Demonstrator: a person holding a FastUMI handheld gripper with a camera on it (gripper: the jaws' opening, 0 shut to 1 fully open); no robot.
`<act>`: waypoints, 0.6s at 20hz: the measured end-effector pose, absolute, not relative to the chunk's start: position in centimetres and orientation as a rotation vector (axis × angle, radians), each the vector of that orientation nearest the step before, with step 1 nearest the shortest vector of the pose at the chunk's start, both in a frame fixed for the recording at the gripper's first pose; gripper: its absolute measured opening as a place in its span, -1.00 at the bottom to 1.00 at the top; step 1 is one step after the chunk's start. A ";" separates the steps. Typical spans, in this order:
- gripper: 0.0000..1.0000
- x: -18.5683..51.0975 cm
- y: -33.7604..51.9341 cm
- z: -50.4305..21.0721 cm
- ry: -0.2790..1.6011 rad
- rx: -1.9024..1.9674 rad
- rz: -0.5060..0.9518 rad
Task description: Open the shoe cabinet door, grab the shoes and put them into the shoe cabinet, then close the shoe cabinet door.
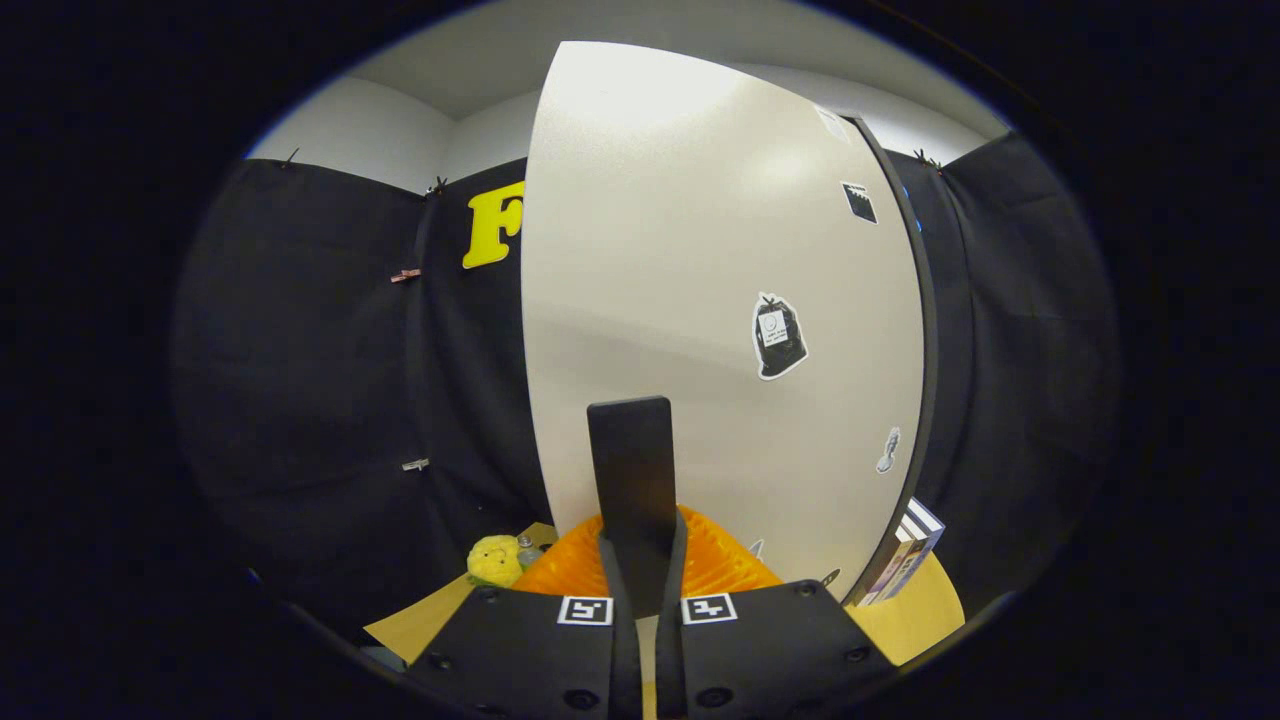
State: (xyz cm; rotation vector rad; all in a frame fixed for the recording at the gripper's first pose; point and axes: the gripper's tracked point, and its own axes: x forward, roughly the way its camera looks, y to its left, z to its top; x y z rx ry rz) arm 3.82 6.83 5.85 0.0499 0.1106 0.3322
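The shoe cabinet door [700,300] is a big, pale, smooth panel with a dark strip along its far edge. It stands just ahead of the hand-held gripper [640,500]. It has a few stickers on it. The biggest sticker [778,336] looks like a tied black bag with a small white label. The words on that label are too small to read. A small dark square sticker [859,202] sits higher up, and a little pale sticker [888,450] sits lower down near the dark edge.

The fingers of the hand-held gripper sit close together, pressed on a flat dark upright piece [632,480] between them. I cannot tell if that piece is a handle on the door.

An orange ribbed thing [720,565] lies behind the fingers, and most of it is hidden. A fuzzy yellow toy [495,560] sits beside it on the tan desk [915,620]. Some flat striped boxes [905,560] lean by the bottom corner of the door. The door hides the inside of the cabinet.
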 end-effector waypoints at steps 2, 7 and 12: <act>-0.80 2.4 5.2 6.0 0.100 0.054 0.341; -0.81 -0.5 0.2 6.5 0.087 0.058 0.338; -0.81 -2.0 -4.1 6.7 0.092 0.011 0.356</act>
